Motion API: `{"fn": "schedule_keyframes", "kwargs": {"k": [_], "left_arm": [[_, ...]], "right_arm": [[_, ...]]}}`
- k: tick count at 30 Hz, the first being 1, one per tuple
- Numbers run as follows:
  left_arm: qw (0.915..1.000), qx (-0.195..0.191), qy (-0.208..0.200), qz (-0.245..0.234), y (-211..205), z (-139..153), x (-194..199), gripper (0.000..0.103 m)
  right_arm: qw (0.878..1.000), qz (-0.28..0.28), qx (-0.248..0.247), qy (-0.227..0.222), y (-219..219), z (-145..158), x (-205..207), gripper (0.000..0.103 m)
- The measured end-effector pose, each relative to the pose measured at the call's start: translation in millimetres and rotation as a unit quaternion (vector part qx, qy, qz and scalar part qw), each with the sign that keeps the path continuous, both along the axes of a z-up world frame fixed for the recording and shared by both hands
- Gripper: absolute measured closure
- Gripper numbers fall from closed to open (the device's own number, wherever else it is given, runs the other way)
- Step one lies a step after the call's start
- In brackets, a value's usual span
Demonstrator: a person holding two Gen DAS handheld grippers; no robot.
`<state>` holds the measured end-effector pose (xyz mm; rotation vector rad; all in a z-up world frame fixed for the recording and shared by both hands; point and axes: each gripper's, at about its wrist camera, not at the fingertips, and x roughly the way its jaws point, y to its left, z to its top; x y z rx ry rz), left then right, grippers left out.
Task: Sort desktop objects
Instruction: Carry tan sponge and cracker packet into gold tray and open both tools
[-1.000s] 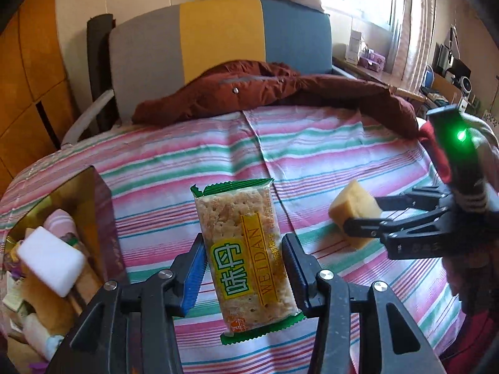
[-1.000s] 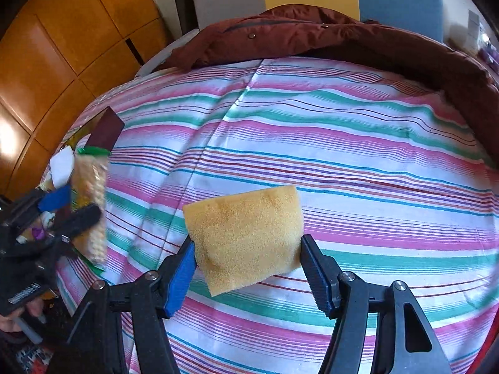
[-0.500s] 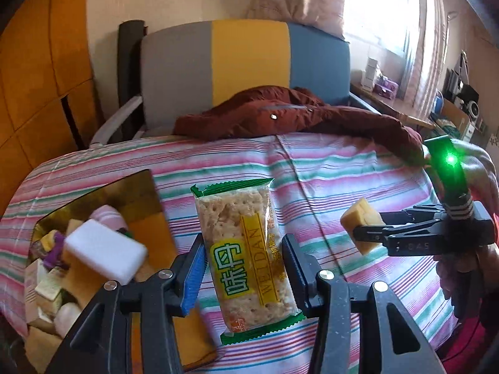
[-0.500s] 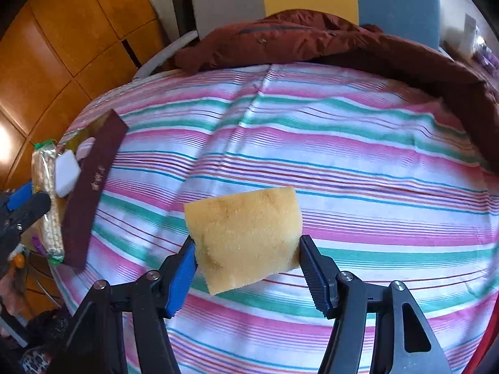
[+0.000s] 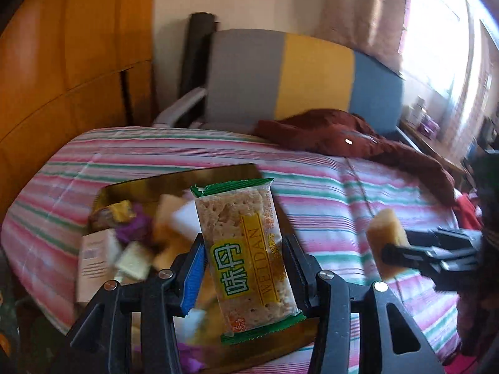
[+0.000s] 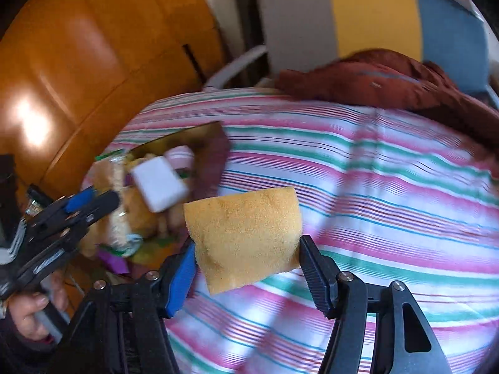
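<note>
My left gripper (image 5: 244, 265) is shut on a cracker packet (image 5: 246, 261) with green ends and a yellow label, held upright above a gold-lined box (image 5: 181, 179). The box holds a white block (image 6: 159, 179), a purple wrapper (image 5: 135, 227) and several small packets. My right gripper (image 6: 246, 261) is shut on a yellow sponge (image 6: 246, 233), held above the striped cloth to the right of the box. In the left wrist view the sponge (image 5: 386, 243) and right gripper (image 5: 396, 249) show at the right. In the right wrist view the left gripper (image 6: 93, 201) shows at the left, over the box.
A pink, green and white striped cloth (image 6: 389, 187) covers the surface. A dark red jacket (image 5: 343, 138) lies at its far edge against a grey, yellow and blue chair back (image 5: 299, 78). Orange wooden panels (image 6: 78, 62) stand at the left.
Both grippers have swung left toward the box. The left gripper now holds the cracker packet over the box's contents; the right gripper, still holding the sponge, is closer to the box.
</note>
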<state>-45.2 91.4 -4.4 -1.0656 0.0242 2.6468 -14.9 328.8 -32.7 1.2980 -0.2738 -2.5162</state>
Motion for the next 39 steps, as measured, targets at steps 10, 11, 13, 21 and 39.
{"fn": "schedule_keyframes", "kwargs": {"k": [10,11,13,21,39], "left_arm": [[0.9977,0.016,-0.018,0.064,-63.7,-13.1,-17.4,0.055],[0.9976,0.015,-0.018,0.066,-65.7,-14.1,-18.2,0.055],[0.9974,0.013,-0.020,0.069,-69.2,-17.9,-23.1,0.055],[0.9968,-0.001,-0.034,0.073,-66.8,-30.2,-30.1,0.054],[0.9949,-0.026,0.017,0.096,-69.1,-0.5,-11.4,0.034]], "right_arm": [[0.996,0.084,-0.010,0.004,-96.1,3.0,-7.6,0.038],[0.996,0.093,-0.007,0.003,-105.1,1.6,-8.8,0.038],[0.994,0.109,-0.003,0.001,-119.5,-1.4,-10.0,0.038],[0.990,0.135,0.019,-0.015,-154.2,-22.9,-18.9,0.036],[0.994,0.108,0.018,-0.020,-154.4,-38.5,-14.4,0.015]]}}
